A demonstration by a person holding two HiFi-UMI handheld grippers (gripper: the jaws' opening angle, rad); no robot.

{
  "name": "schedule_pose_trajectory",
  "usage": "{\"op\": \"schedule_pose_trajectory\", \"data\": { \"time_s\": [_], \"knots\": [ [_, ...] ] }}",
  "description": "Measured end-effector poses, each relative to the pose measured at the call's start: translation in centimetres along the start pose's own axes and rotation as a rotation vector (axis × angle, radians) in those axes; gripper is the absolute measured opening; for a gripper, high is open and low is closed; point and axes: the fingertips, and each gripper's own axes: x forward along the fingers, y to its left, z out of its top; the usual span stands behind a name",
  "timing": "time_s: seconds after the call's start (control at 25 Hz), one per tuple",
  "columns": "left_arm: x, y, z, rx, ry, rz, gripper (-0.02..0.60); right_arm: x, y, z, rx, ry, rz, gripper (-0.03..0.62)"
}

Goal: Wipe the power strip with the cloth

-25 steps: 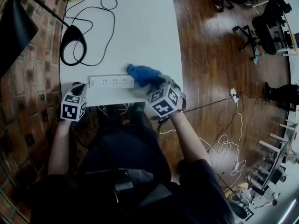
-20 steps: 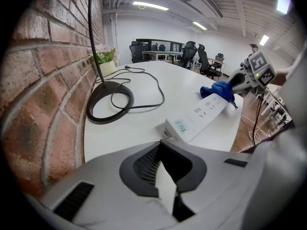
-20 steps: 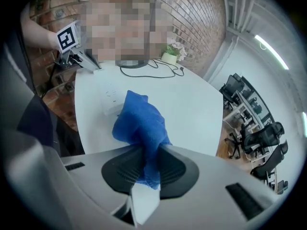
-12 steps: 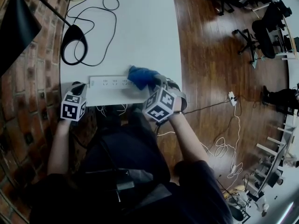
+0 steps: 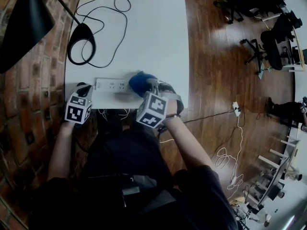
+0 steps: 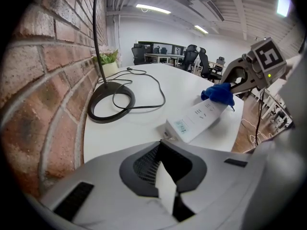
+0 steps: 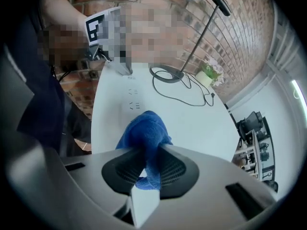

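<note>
A white power strip [image 5: 109, 85] lies along the near edge of the white table [image 5: 148, 37]. My right gripper [image 5: 144, 87] is shut on a bunched blue cloth [image 5: 139, 82], which rests on the strip's right part. In the right gripper view the cloth [image 7: 144, 133] hangs between the jaws of that gripper [image 7: 146, 169], with the strip's sockets [image 7: 133, 98] beyond it. My left gripper [image 5: 82, 90] sits at the strip's left end, shut with nothing seen between its jaws. From the left gripper [image 6: 165, 176], the strip [image 6: 199, 119] and cloth [image 6: 218, 92] lie ahead.
A black lamp base [image 5: 81, 44] and its looping black cord [image 5: 108, 13] occupy the table's far left. A brick wall [image 5: 29, 90] borders the left side. Wooden floor with white cables [image 5: 230, 147] and office chairs [image 5: 268, 37] lies to the right.
My right gripper has slid left along the strip with the cloth and rolled, so the cloth now covers more of the strip. The left gripper has stayed put.
</note>
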Motion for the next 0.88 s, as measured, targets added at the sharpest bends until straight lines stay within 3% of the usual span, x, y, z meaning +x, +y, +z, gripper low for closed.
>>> {"op": "schedule_pose_trajectory", "data": {
  "time_s": [0.36,0.88],
  "knots": [
    [0.2,0.1,0.0,0.0,-0.014,0.003,0.015,0.3,1.1,2.4,-0.047,-0.01,-0.023,0.069],
    [0.1,0.1,0.2,-0.003,-0.029,0.01,0.015,1.7,2.3,6.9,-0.065,-0.008,0.04,0.067]
  ]
}}
